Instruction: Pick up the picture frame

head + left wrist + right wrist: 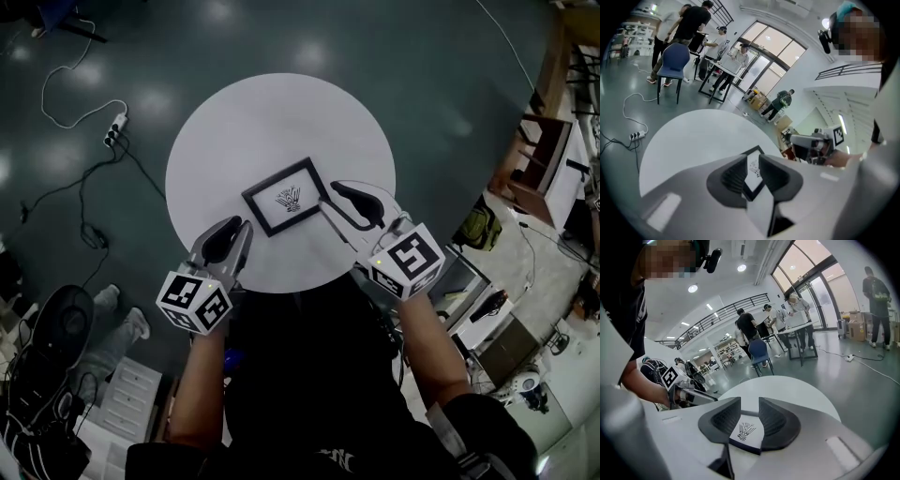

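Note:
A black picture frame point(286, 197) holding a white print with a small dark drawing lies flat on the round white table point(272, 122). My left gripper point(236, 228) hovers just off the frame's near left corner with its jaws apart. My right gripper point(333, 195) sits at the frame's right edge, also open. In the left gripper view the frame point(753, 172) shows through the gap of the left gripper point(751, 159), untouched by the pads. In the right gripper view the frame point(746, 432) lies under the wide gap of the right gripper point(749, 404), not clamped.
A power strip point(114, 131) with a white cable lies on the dark floor to the left of the table. A white drawer unit point(127, 394) stands at lower left, and a backpack point(476, 225) and benches at right. Several people stand near a blue chair point(675, 58).

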A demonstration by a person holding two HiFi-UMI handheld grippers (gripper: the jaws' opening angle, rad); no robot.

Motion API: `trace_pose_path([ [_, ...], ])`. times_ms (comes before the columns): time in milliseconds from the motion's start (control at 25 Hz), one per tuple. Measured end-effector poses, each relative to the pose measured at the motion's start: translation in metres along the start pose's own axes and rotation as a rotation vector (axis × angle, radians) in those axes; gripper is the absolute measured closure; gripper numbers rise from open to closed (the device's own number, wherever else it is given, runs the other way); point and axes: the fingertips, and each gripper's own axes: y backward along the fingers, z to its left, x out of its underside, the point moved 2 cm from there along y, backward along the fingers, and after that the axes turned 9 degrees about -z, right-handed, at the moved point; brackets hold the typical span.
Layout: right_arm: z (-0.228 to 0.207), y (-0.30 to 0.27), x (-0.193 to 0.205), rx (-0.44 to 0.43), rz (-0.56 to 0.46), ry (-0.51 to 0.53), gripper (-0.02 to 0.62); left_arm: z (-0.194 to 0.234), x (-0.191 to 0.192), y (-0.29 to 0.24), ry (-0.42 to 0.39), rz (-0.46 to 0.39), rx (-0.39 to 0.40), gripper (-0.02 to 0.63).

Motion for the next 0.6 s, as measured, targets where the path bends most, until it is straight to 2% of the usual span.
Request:
trace_pose_path([
  [200, -0.009, -0.012, 0.028, 0.01, 0.039, -0.005, 0.459, 0.009, 0.024, -0.012, 0.015, 0.037, -0.02, 0.508],
  [440, -0.021, -0.022, 0.065, 0.059, 0.119, 0.009, 0.451, 0.024, 0.044, -0.023, 0.006, 0.093, -0.084, 0.463],
  [600, -0.03, -0.028, 0.088, 0.094, 0.166, -0.001, 0.449, 0.028, 0.054, -0.03, 0.026, 0.122, -0.107, 0.462],
])
